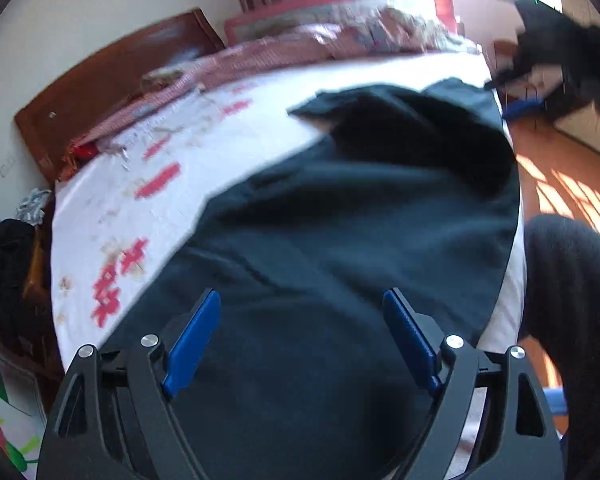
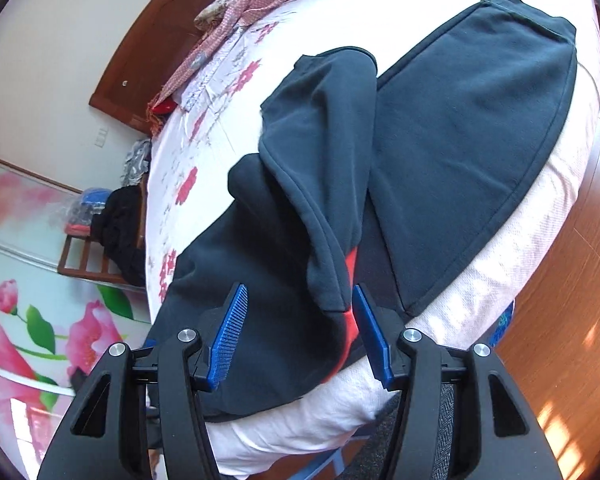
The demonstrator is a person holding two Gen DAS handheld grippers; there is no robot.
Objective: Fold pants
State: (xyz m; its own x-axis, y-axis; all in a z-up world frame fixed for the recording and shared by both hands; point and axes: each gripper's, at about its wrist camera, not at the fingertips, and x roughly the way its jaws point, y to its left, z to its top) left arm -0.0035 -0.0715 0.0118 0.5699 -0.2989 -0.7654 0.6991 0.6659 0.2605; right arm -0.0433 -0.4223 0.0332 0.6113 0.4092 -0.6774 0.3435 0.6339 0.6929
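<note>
So the bed (image 2: pixel 480 304) takes up most of both views, white floral sheet, wood floor off its near edge. The pants (image 2: pixel 472 128) lie spread on it close to that edge, one leg flat, the other flopped over in a loose roll with a bit of red showing. Looks like we're between folds: left gripper (image 1: pixel 302 336) and right gripper (image 2: pixel 300 332) both hover over the cloth, jaws apart, nothing in them. Next I'd grab the rumpled leg and lay it flat. Plenty of free sheet on the far side.
</note>
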